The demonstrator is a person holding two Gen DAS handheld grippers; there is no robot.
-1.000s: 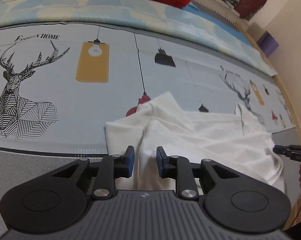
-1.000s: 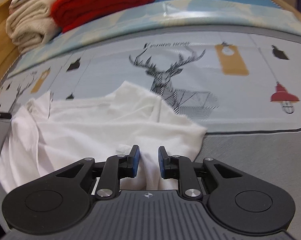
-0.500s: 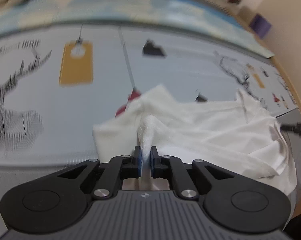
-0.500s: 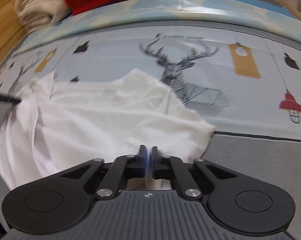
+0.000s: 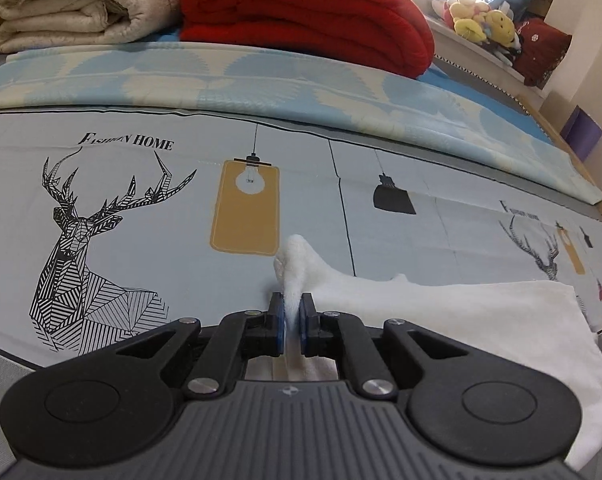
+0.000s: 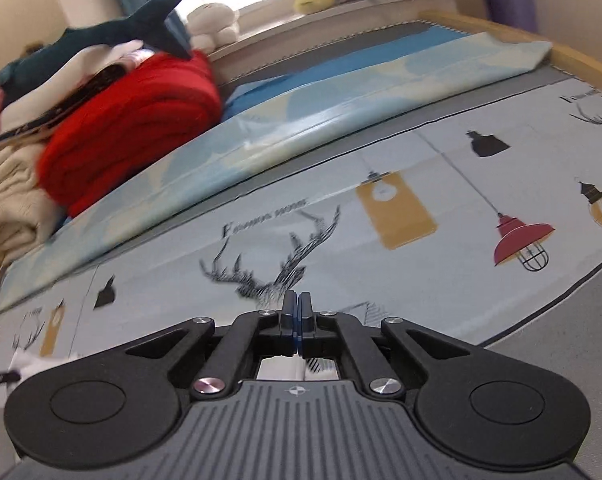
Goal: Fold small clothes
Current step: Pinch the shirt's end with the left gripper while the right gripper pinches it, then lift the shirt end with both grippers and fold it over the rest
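Observation:
A small white garment [image 5: 441, 312] hangs lifted above the printed bed sheet [image 5: 141, 200]. My left gripper [image 5: 291, 320] is shut on a bunched edge of it, and a tuft sticks up past the pads. The cloth stretches to the right and hangs down below. My right gripper [image 6: 296, 322] is shut. White cloth [image 6: 285, 368] shows behind its pads, and a bit of the garment [image 6: 33, 364] shows at the lower left. The rest of the garment is hidden under the gripper body.
A red folded blanket [image 5: 309, 12] and a cream one [image 5: 73, 0] lie at the back of the bed. A light blue quilt strip [image 5: 261, 80] runs across. Plush toys [image 5: 481, 20] sit on the sill. A toy shark [image 6: 101, 36] tops the pile.
Both grippers closed on the garment's near edge and lifted it off the sheet. Both views have tilted up, and the garment now hangs stretched between the grippers.

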